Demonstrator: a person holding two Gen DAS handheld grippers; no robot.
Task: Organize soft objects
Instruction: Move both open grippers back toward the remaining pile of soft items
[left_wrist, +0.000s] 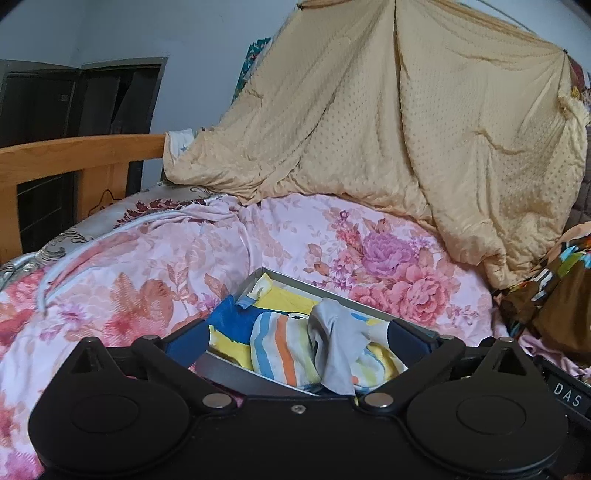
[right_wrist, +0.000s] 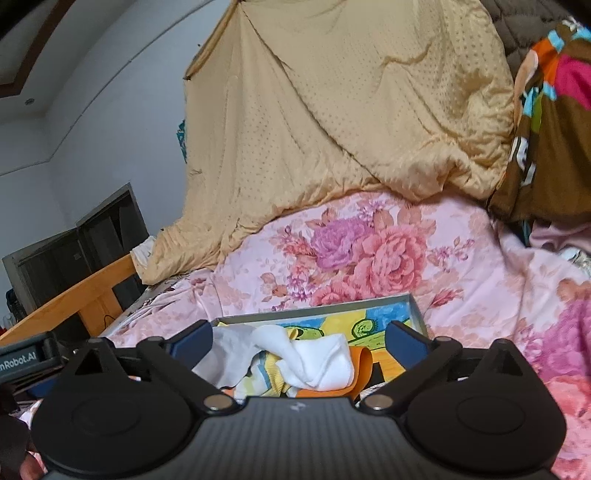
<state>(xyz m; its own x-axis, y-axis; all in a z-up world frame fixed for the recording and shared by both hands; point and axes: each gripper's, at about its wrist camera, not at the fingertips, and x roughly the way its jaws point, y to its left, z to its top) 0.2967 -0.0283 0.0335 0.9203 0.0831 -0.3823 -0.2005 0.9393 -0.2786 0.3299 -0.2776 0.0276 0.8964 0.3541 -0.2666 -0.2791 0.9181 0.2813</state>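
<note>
Two grippers, and both stand with their jaws spread wide and nothing pinched between them. The left gripper (left_wrist: 298, 339) hangs just above the near edge of a shallow tray (left_wrist: 334, 291) that lies on the flowered bedspread (left_wrist: 155, 273); between its fingers sit a striped cloth (left_wrist: 280, 350) and a grey cloth (left_wrist: 341, 343), both loose in the tray. The right gripper (right_wrist: 299, 341) frames a crumpled white sock (right_wrist: 314, 360) with an orange band (right_wrist: 364, 360) beside it, at the tray's near end.

These small cloths look light, limp and easily bunched; I judge they would sag and trail if lifted by an edge. A pinch at a thick fold or knot, such as the middle of the white sock, should hold best, and the smooth grey cloth may slip from a shallow grip.

Farther off, a tan quilt (left_wrist: 388, 129) hangs behind the bed, and a wooden bed frame (left_wrist: 85, 151) stands far left.
</note>
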